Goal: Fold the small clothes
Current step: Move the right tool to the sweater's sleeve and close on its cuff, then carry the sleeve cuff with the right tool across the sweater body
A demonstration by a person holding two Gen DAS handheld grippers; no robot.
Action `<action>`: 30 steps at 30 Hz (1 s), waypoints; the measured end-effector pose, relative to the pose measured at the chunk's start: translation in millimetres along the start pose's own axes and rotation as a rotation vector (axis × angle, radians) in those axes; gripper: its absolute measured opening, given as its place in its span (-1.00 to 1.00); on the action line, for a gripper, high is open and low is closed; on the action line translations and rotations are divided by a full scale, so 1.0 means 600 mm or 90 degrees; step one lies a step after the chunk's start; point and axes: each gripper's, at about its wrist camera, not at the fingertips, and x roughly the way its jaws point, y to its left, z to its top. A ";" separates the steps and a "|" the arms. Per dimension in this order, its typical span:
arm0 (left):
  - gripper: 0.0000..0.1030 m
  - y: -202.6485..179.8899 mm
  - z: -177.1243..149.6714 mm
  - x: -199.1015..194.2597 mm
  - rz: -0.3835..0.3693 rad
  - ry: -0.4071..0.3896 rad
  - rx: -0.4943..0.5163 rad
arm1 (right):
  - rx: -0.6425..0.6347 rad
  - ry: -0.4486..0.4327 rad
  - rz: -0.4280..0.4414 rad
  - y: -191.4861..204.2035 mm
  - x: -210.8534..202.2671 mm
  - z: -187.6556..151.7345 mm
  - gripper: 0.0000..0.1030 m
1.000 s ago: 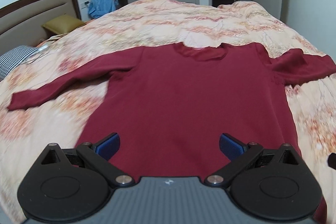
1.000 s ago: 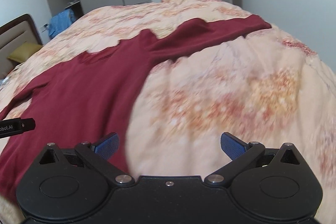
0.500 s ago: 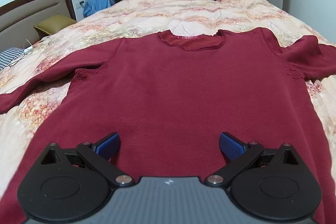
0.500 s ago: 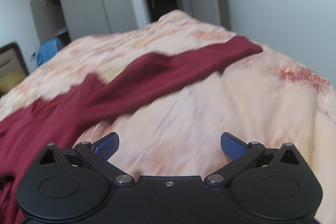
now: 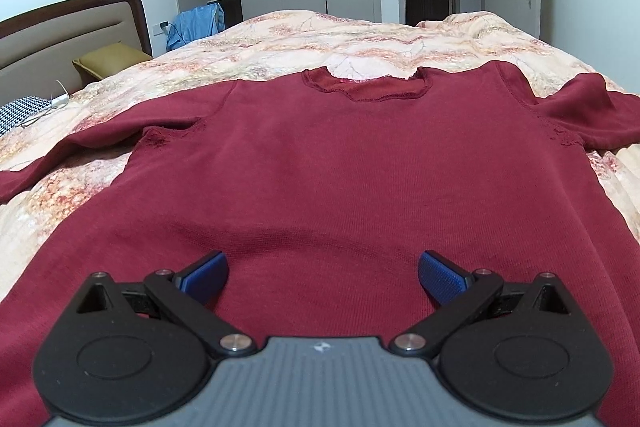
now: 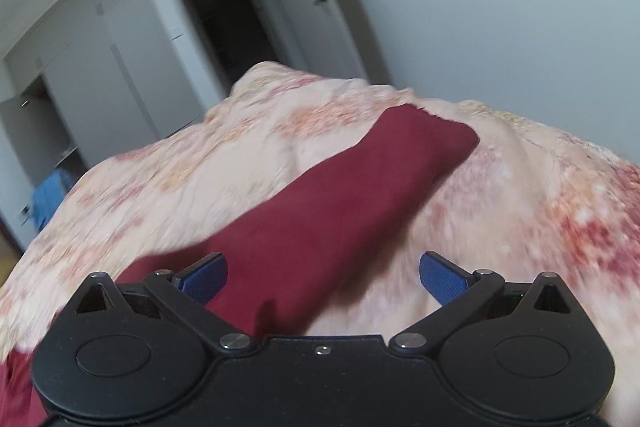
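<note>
Right tool (image 6: 323,277) now over sweater sleeve (image 6: 360,195)

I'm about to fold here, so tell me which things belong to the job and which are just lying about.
For the job: dark red top, its sleeve, left gripper, right gripper, both open.

Lying about: yellow pillow, blue garment, checked fabric.

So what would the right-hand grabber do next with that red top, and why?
Probably lower and close the right gripper on the sleeve lying stretched out ahead of it. Its jaws are open and empty, and the maroon shirt lies flat on the quilt with sleeves spread, so folding a sleeve inward seems a likely first fold.
</note>
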 end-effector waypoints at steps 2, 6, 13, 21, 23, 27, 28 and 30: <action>1.00 0.000 -0.002 0.000 0.000 -0.002 0.000 | 0.022 -0.007 -0.029 -0.002 0.019 0.012 0.84; 1.00 -0.002 -0.004 0.000 0.003 -0.004 0.002 | 0.047 -0.021 -0.098 0.000 0.044 0.029 0.17; 1.00 -0.003 -0.004 -0.001 0.003 -0.005 0.002 | 0.032 -0.012 -0.149 0.003 0.033 0.038 -0.89; 1.00 -0.002 -0.004 0.000 0.001 -0.007 0.000 | 0.064 -0.022 -0.220 -0.028 -0.066 0.011 -0.91; 1.00 -0.002 -0.004 0.000 0.000 -0.007 -0.001 | 0.070 -0.022 -0.213 -0.038 -0.069 0.001 -0.91; 1.00 -0.002 -0.005 0.000 -0.001 -0.006 -0.003 | 0.043 -0.043 -0.216 -0.018 -0.076 0.003 -0.91; 1.00 -0.001 -0.004 -0.001 -0.003 -0.004 -0.004 | 0.023 -0.053 -0.214 -0.006 -0.082 0.007 -0.91; 0.99 0.006 0.001 -0.002 -0.014 0.002 -0.014 | -0.025 -0.076 -0.204 0.023 -0.089 0.020 -0.91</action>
